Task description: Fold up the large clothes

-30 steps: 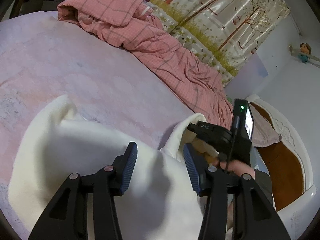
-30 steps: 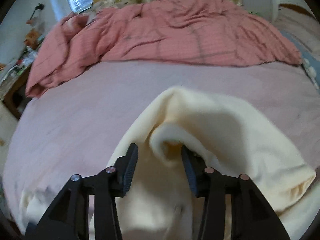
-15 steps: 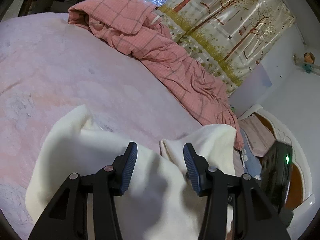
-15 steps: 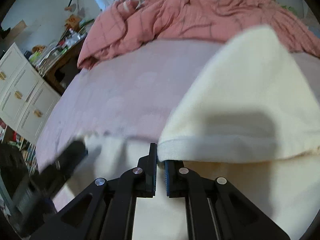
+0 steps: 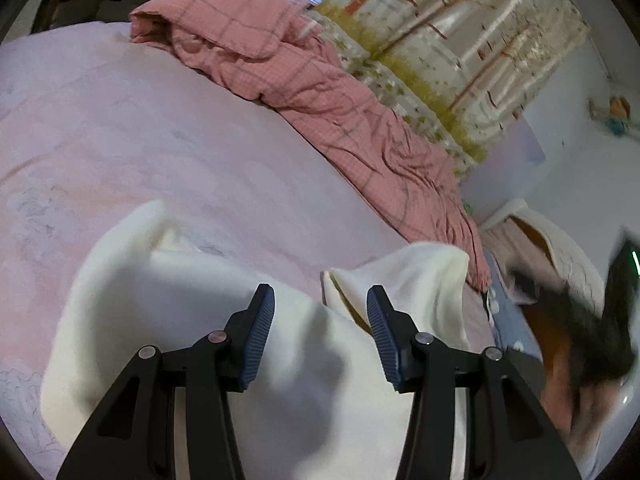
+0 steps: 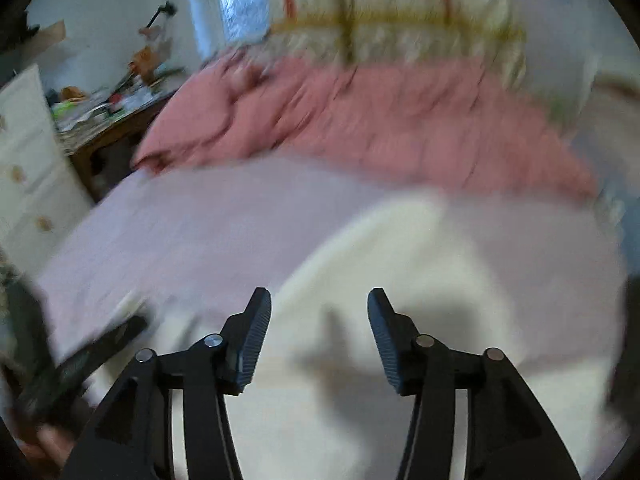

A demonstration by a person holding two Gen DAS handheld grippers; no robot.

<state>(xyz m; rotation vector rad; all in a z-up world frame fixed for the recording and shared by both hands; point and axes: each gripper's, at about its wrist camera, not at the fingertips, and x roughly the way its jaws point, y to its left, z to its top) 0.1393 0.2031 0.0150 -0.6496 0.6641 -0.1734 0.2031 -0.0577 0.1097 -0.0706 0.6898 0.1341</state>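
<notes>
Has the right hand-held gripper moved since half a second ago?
Yes. The right hand-held gripper now has its jaws wide open and has pulled back from the cream garment; against the pink quilt, its view has swung up and right.

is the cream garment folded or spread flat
Partly folded: the cream garment has one flap doubled over onto itself, on the pink bed sheet.
</notes>
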